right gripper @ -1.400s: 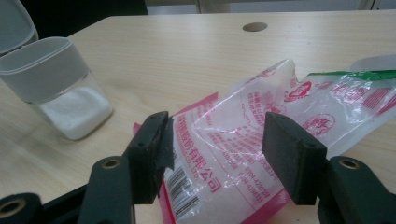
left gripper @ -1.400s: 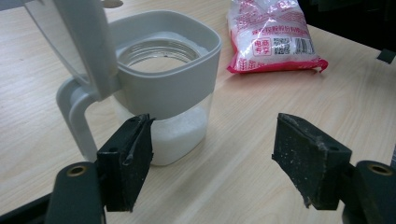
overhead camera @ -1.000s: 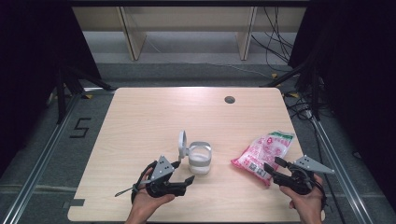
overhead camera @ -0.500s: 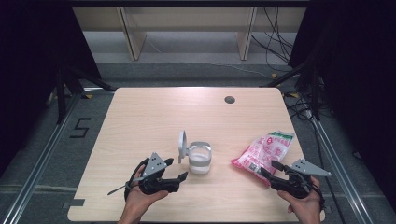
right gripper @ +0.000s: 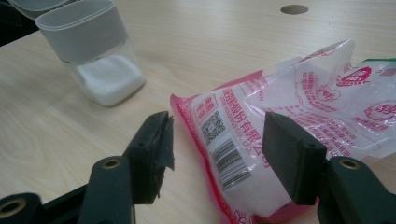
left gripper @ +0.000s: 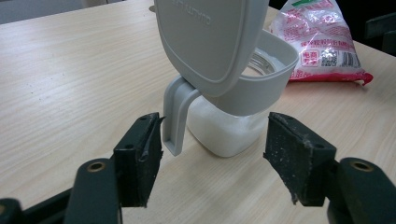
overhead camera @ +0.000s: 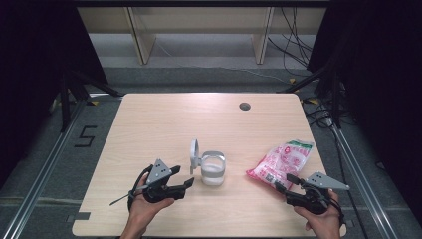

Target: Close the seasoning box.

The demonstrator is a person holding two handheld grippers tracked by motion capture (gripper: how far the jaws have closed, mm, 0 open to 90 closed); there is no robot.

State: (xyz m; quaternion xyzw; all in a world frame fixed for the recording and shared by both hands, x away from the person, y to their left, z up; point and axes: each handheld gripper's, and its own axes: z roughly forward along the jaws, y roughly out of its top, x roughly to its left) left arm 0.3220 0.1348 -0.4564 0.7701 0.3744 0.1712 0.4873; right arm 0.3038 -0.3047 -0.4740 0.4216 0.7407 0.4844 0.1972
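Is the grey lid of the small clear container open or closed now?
Open. The grey hinged lid stands upright beside the mouth of the small clear plastic container, and white powder shows inside it.

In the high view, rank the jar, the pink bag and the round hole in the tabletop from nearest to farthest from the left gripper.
From the left gripper:
1. Jar, open lid, just ahead to its right.
2. Pink bag, farther right, by the right gripper.
3. Round hole, far edge of the table.

Overhead light falls evenly on the pale table (overhead camera: 164, 124), its surroundings dark, with the close views soft at their edges.
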